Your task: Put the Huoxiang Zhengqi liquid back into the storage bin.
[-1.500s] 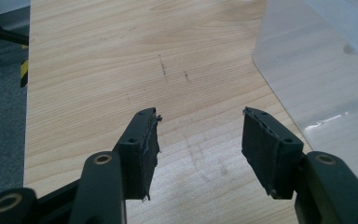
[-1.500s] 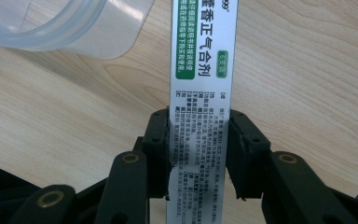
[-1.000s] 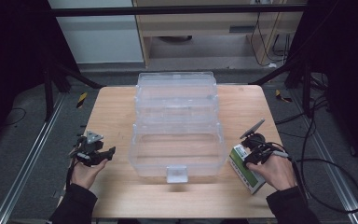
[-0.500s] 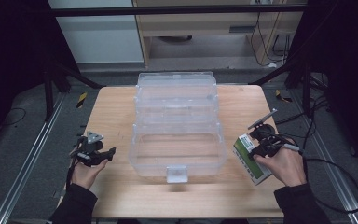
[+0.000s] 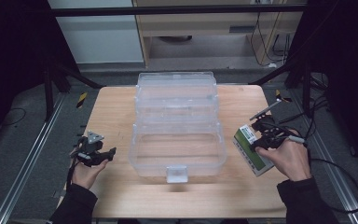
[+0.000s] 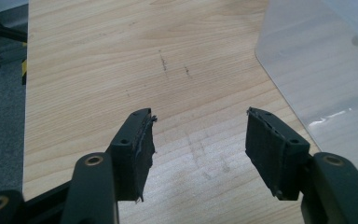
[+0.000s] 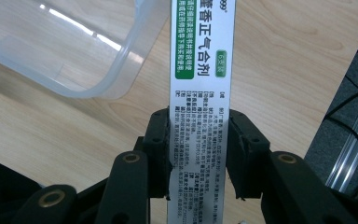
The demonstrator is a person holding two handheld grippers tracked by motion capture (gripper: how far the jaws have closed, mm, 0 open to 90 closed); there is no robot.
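On wooden table (image 5: 121, 116) | left tongs (image 6: 198, 135) just widened, empty; right tongs (image 7: 198, 140) grasp box (image 7: 200, 93)

White-and-green box (image 5: 253, 150), clear plastic case (image 5: 177, 123), pale wood table (image 5: 116, 112).

I see the clear plastic organizer box (image 5: 177, 123) filling the middle of the wooden table (image 5: 116, 112) from back edge almost to front. I can pass along bare wood strips on its left and right, and through its open top.
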